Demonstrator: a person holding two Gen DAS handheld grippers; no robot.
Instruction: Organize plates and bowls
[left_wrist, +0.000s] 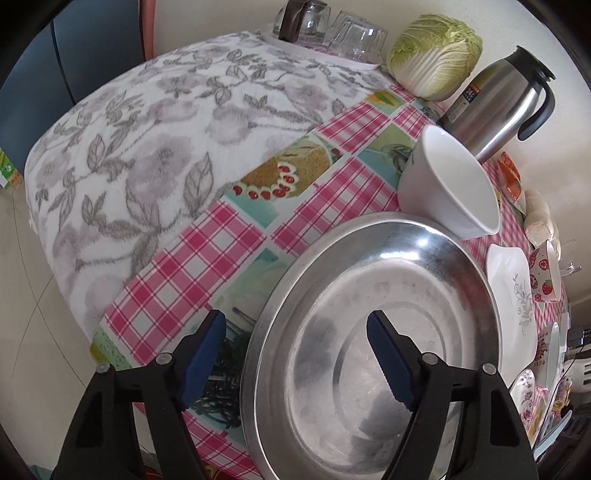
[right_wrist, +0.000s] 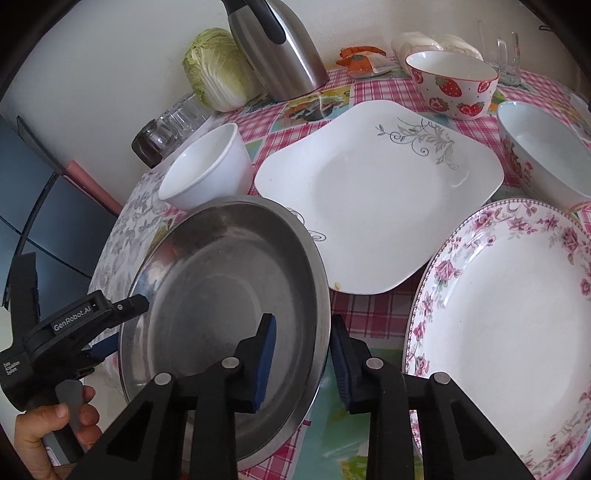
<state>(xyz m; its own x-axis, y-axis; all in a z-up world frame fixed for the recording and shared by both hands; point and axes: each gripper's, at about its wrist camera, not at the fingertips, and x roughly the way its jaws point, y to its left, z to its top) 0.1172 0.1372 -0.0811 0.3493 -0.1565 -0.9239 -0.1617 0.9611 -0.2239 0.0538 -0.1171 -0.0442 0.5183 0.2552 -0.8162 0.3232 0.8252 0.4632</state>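
My left gripper (left_wrist: 295, 343) has its jaws spread wide, straddling the near rim of the steel plate (left_wrist: 369, 350): one blue pad sits outside the rim over the checked tablecloth (left_wrist: 207, 240), the other over the plate's inside, and I cannot tell whether either pad touches the metal. My right gripper (right_wrist: 303, 354) is open less far, its jaws on either side of the same plate's opposite rim, one pad inside the dish, one outside; contact there is also unclear. The steel plate sits at the table's near edge, appearing tilted in the right wrist view. A plain white bowl (left_wrist: 450, 184) stands just behind it, near a steel thermos jug (left_wrist: 498, 107) and a cabbage (left_wrist: 436, 55). The left wrist view alone shows the grey floral cloth (left_wrist: 129, 147) spread over the table's far side and upturned glasses (left_wrist: 351, 33) on it. The right wrist view alone shows clearly the square white plate (right_wrist: 376, 206) partly behind the steel plate, a floral-rimmed round plate (right_wrist: 517, 317), a strawberry bowl (right_wrist: 450, 81), another patterned bowl (right_wrist: 546, 155), and my left hand (right_wrist: 44, 432) on its gripper handle.
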